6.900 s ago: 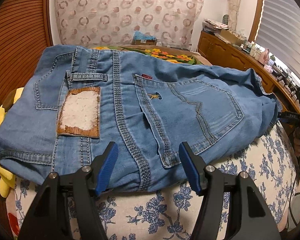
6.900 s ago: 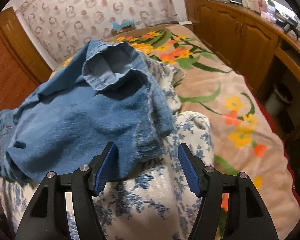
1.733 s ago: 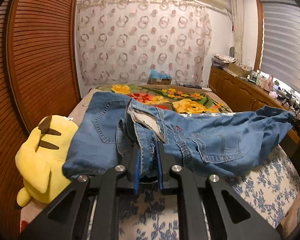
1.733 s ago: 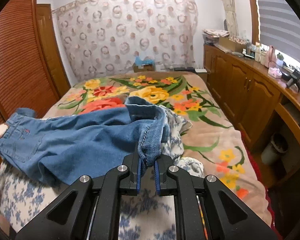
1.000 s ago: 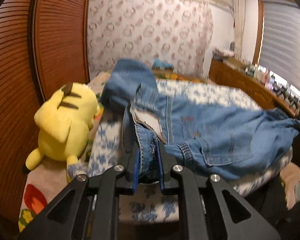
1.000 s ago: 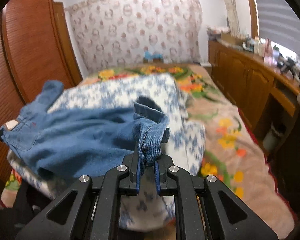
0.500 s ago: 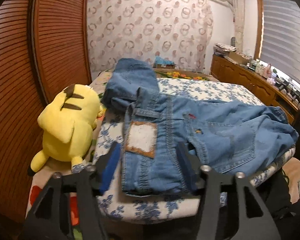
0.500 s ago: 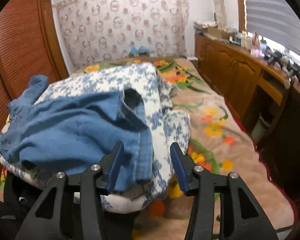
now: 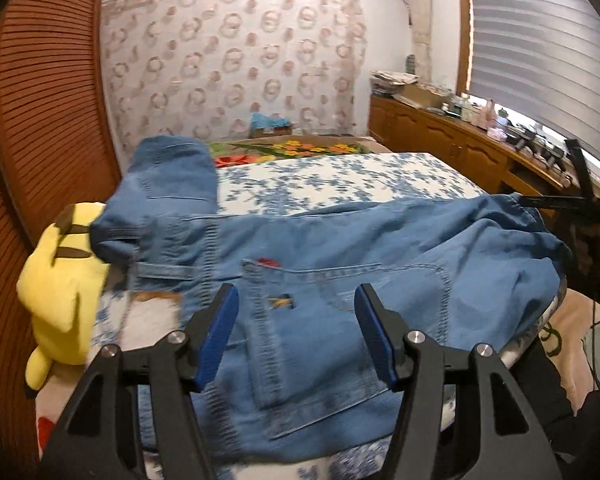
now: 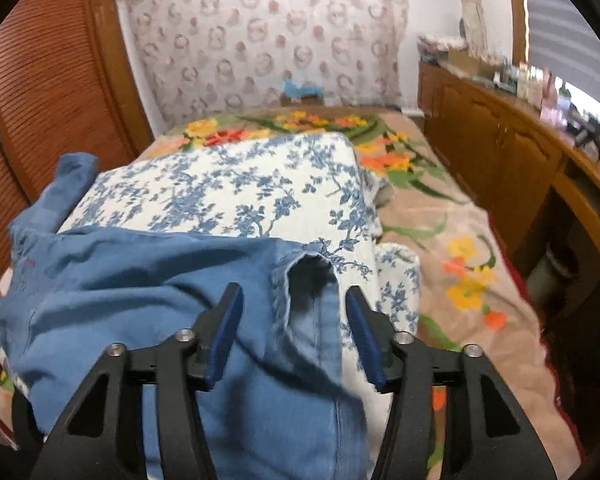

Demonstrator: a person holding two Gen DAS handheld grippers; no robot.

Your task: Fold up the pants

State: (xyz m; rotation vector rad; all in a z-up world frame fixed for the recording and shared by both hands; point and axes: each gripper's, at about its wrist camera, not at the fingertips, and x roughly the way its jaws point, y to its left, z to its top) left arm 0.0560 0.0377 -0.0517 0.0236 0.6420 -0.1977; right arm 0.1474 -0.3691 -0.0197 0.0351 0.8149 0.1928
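Blue jeans (image 9: 340,272) lie across the near edge of a blue-flowered white cushion (image 9: 332,180) on the bed. In the left wrist view the waist end with a back pocket lies under my left gripper (image 9: 296,332), which is open and empty above the denim. A further part of the jeans (image 9: 172,176) sticks up at the far left. In the right wrist view the leg end with an open hem (image 10: 308,276) lies between the jaws of my right gripper (image 10: 292,328), which is open and holds nothing.
A yellow plush toy (image 9: 60,280) sits at the left by the jeans. A wooden slatted wall (image 9: 40,120) runs along the left. A wooden sideboard (image 10: 520,168) with clutter stands at the right. A flowered bedspread (image 10: 460,264) covers the bed beyond the cushion.
Both grippers had been shut on the jeans, lifting and pulling them toward the near edge. They have since opened and let go, and the jeans now lie flat on the cushion.
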